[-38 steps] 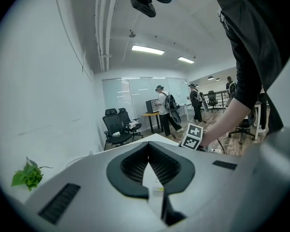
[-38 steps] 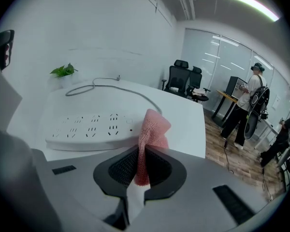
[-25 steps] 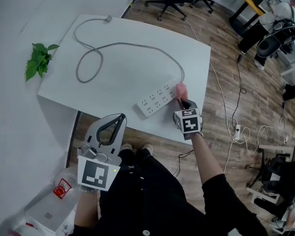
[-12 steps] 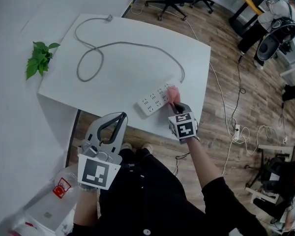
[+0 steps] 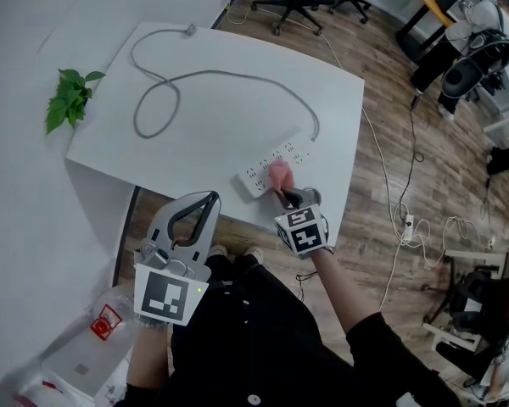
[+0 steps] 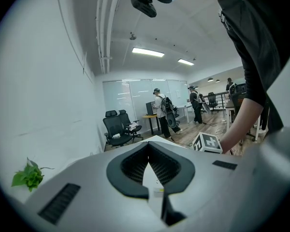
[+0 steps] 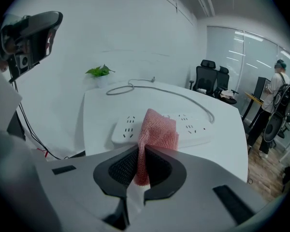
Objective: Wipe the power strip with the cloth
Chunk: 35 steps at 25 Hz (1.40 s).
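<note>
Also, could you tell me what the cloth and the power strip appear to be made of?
The cloth looks like a pink knitted or woven textile, matte, given its fine mesh texture and soft folds. The power strip is probably moulded plastic: white, smooth, with rounded edges.

Cloth (image 7: 158, 128) covers power strip (image 7: 195, 124) mid-section; sockets beneath hidden. Cloth's lower end lost between right gripper (image 7: 141, 149) pads. Cord (image 5: 237, 76) far end: apparently a plug, too small to confirm. Left gripper (image 6: 148, 146) body blocks most of table (image 5: 237, 117) in its own view.
</note>
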{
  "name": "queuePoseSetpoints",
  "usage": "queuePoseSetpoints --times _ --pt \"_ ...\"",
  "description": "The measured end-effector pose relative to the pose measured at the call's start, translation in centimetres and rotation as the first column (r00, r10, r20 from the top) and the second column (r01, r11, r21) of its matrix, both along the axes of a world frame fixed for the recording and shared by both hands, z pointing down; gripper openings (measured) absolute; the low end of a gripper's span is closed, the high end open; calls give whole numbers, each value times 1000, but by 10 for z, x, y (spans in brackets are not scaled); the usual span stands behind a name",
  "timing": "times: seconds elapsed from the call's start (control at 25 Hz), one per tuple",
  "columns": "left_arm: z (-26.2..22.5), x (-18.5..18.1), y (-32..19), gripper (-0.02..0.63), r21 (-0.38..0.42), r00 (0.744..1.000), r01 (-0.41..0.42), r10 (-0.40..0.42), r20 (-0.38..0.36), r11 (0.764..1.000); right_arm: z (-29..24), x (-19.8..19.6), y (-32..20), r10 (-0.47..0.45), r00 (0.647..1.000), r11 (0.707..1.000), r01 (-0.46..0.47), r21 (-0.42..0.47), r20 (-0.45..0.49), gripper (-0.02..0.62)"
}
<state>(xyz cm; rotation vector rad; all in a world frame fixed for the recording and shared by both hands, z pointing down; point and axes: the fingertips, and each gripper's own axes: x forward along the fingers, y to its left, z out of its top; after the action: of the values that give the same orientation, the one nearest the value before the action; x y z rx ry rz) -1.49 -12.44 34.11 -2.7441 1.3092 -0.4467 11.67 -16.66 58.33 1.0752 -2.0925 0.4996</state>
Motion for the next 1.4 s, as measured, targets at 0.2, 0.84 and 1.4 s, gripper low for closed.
queuePoseSetpoints --times 0.2,0.84,1.4 --pt "-1 0 0 15 -2 1000 1 -1 -3 1000 -3 -21 13 -31 999 999 32 -16 35 49" --pt "0 -6 4 15 0 1000 -4 4 0 1000 1 -72 46 -139 988 989 142 -44 65 49" --pt "-3 -1 2 14 9 999 -32 32 -4 999 -9 -54 43 -94 994 995 95 -15 52 49"
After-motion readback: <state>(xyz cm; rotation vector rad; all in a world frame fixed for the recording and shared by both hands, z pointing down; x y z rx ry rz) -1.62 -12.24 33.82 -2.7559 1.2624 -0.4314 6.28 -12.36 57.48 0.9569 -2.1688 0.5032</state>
